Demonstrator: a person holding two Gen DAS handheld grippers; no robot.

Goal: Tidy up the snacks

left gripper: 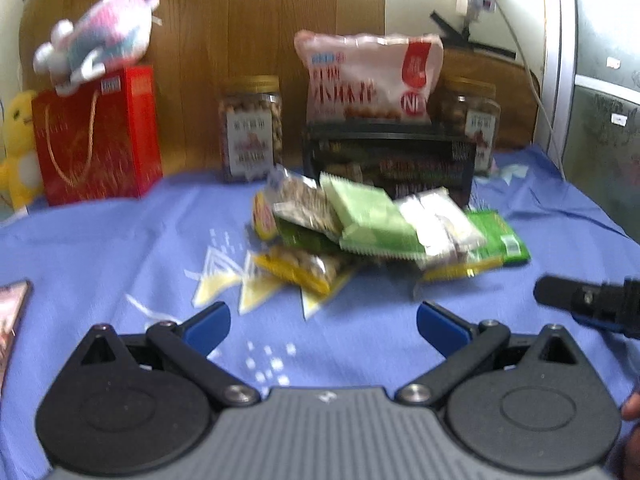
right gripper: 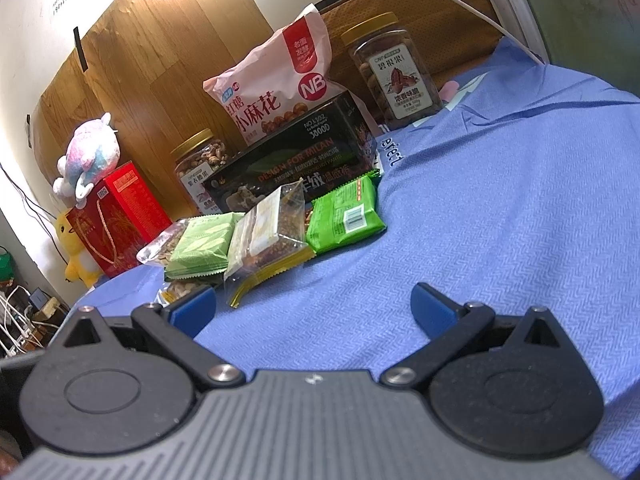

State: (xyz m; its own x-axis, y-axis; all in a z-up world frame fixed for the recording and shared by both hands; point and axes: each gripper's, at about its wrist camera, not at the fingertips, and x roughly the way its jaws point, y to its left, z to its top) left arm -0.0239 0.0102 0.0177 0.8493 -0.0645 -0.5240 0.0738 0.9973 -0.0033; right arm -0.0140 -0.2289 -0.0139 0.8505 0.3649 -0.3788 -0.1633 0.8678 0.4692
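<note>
A pile of small snack packets lies on the blue cloth: a pale green packet (left gripper: 370,216) (right gripper: 204,246), a clear packet with a white bar (left gripper: 440,222) (right gripper: 266,236), a bright green packet (left gripper: 500,236) (right gripper: 346,216), a yellow-edged nut packet (left gripper: 304,266). Behind them stands a black box (left gripper: 390,164) (right gripper: 292,160) with a pink snack bag (left gripper: 370,76) (right gripper: 276,88) on it. My left gripper (left gripper: 323,326) is open and empty, short of the pile. My right gripper (right gripper: 312,308) is open and empty, near the pile's right front; part of it shows in the left wrist view (left gripper: 588,300).
Two nut jars (left gripper: 252,128) (left gripper: 472,116) (right gripper: 394,68) flank the box. A red gift box (left gripper: 98,136) (right gripper: 120,220) with a plush toy (left gripper: 98,40) on top and a yellow plush (left gripper: 18,148) stand at left. A wooden panel (left gripper: 224,40) backs the table.
</note>
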